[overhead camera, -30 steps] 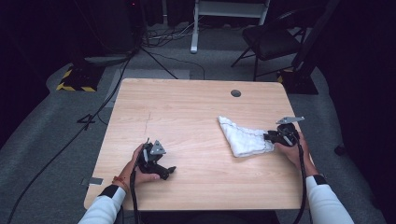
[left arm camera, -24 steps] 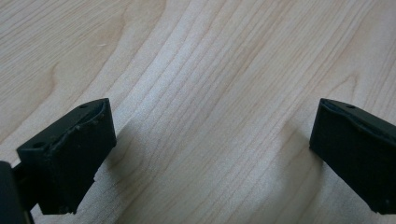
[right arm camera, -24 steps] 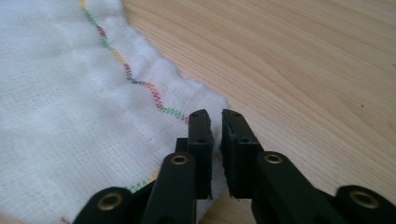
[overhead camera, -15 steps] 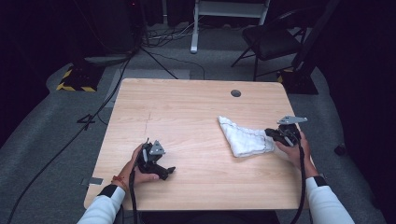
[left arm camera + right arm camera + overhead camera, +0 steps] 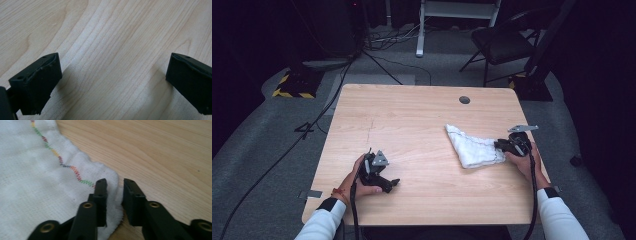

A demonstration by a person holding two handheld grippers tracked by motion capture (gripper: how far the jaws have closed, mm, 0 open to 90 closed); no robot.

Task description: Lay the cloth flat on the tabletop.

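Left gripper (image 5: 374, 172) lies low on the pale wood-grain surface (image 5: 412, 120), near its front-left edge; jaws spread wide, only bare grain between them. Well to the right, a white woven cloth (image 5: 472, 146), folded into a rough wedge, soft and crinkled, hem stitched in a multicoloured zigzag. Right gripper (image 5: 501, 146) sits at the cloth's right edge; black jaws nearly closed, pinching the rounded hem corner, with a thin fold of fabric caught in the narrow gap.
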